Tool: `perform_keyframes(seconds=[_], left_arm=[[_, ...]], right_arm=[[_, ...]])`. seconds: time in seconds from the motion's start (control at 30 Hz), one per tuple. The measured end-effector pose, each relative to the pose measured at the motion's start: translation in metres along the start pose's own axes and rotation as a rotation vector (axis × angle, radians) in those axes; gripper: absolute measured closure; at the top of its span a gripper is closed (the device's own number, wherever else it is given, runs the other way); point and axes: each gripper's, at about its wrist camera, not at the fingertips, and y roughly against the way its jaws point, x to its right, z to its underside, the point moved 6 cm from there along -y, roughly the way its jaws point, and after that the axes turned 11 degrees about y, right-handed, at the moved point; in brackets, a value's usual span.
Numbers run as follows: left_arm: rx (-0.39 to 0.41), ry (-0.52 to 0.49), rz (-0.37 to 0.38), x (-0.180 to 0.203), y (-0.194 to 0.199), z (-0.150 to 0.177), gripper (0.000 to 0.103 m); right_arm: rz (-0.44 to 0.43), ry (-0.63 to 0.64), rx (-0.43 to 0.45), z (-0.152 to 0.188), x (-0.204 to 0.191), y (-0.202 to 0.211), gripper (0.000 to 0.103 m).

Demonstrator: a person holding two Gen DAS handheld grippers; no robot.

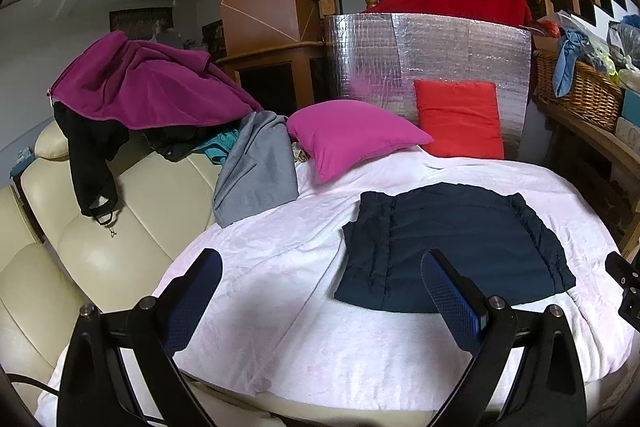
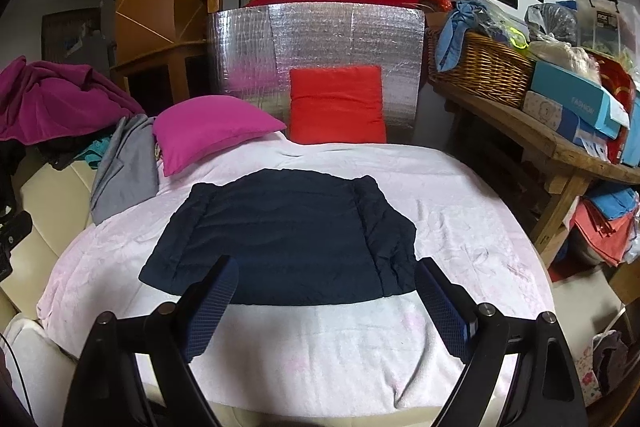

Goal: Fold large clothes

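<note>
Left wrist view puts us above a pale pink blanket [image 1: 280, 267] spread over a cream leather sofa [image 1: 120, 227], where a dark navy garment [image 1: 460, 247] lies flat and folded into a rough rectangle. Our left gripper [image 1: 322, 283] hangs over the blanket with its fingers spread wide and nothing between them; its right finger overlaps the garment's near edge in the frame, though we cannot tell whether it touches. From the right wrist we see our right gripper [image 2: 326, 291] just as wide and empty, poised over the garment's near hem. Behind the navy garment, a magenta cushion [image 2: 212, 131] and a red cushion [image 2: 336, 103] rest against a silver foil panel [image 2: 320, 35]. A grey garment [image 1: 256, 167] and a purple fleece [image 1: 144, 83] drape over the sofa back on the left, and a wicker basket [image 2: 480, 71] stands on a wooden bench [image 2: 560, 147] at right.
</note>
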Motion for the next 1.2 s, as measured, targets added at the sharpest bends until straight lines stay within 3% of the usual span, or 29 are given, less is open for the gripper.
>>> perform_keyframes(seconds=[1.2], left_arm=[[0.040,0.006,0.009,0.010,0.040,-0.003,0.004]], right_arm=[[-0.002,-0.001,0.031,0.006,0.019,0.034,0.011]])
